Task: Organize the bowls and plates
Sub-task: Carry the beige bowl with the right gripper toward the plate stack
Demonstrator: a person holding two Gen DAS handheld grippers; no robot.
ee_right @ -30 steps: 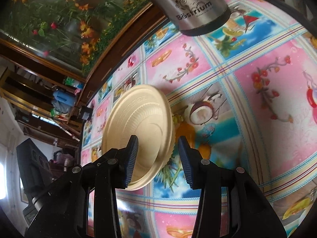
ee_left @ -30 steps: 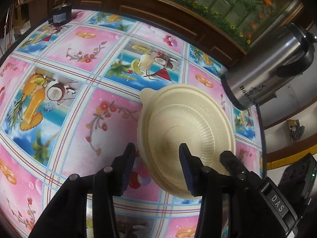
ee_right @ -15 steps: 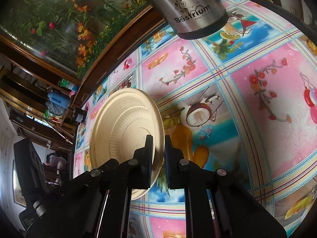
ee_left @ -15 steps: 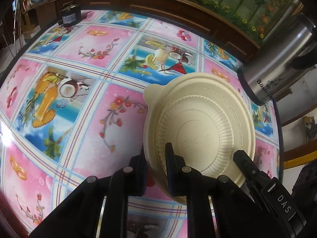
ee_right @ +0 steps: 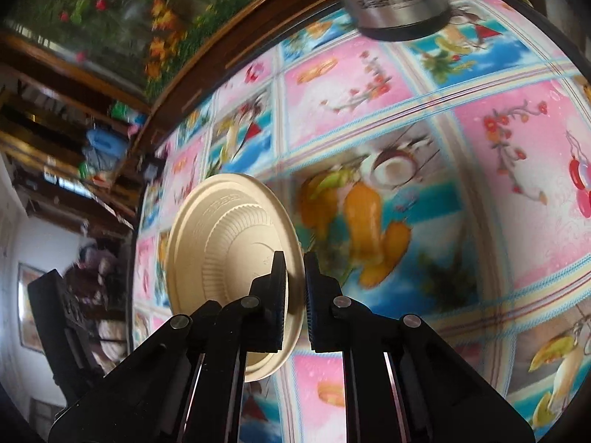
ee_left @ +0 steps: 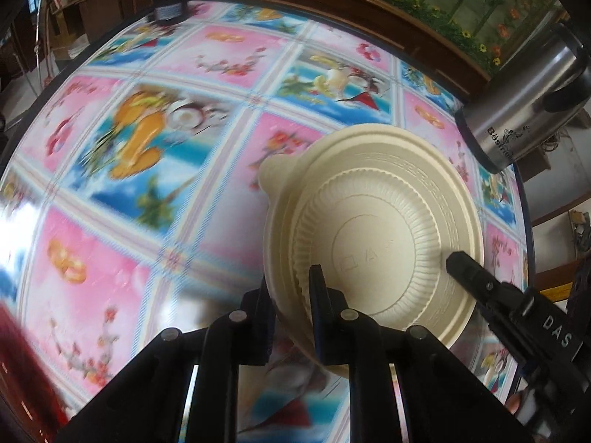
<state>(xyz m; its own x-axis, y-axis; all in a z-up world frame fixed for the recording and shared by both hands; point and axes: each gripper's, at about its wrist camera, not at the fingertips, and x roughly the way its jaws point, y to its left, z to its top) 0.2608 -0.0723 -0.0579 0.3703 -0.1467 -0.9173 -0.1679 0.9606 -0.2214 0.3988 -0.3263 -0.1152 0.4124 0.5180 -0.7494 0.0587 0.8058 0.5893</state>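
Note:
A cream ridged dish [ee_left: 373, 229] with a small tab on its rim hangs tilted above the patterned tablecloth [ee_left: 147, 184]. My left gripper [ee_left: 291, 288] is shut on its near left rim, one finger outside and one inside. The right gripper's finger [ee_left: 465, 262], marked DAS, reaches the dish's right rim in the left wrist view. The right wrist view shows the cream dish [ee_right: 229, 243] almost edge-on, with my right gripper [ee_right: 294, 277] shut on its rim. The dish looks like the same one in both views.
A steel thermos jug [ee_left: 524, 103] stands at the table's far right edge, also seen as the jug [ee_right: 399, 0] at the top of the right wrist view. A dark jar [ee_left: 170, 5] sits at the far edge by a wooden ledge. Something red [ee_left: 22, 361] blurs in at the lower left.
Both grippers went from open around the dish's rim to shut on it. Since then the dish has tilted up with them and the tablecloth has slid across both views, now blurred.

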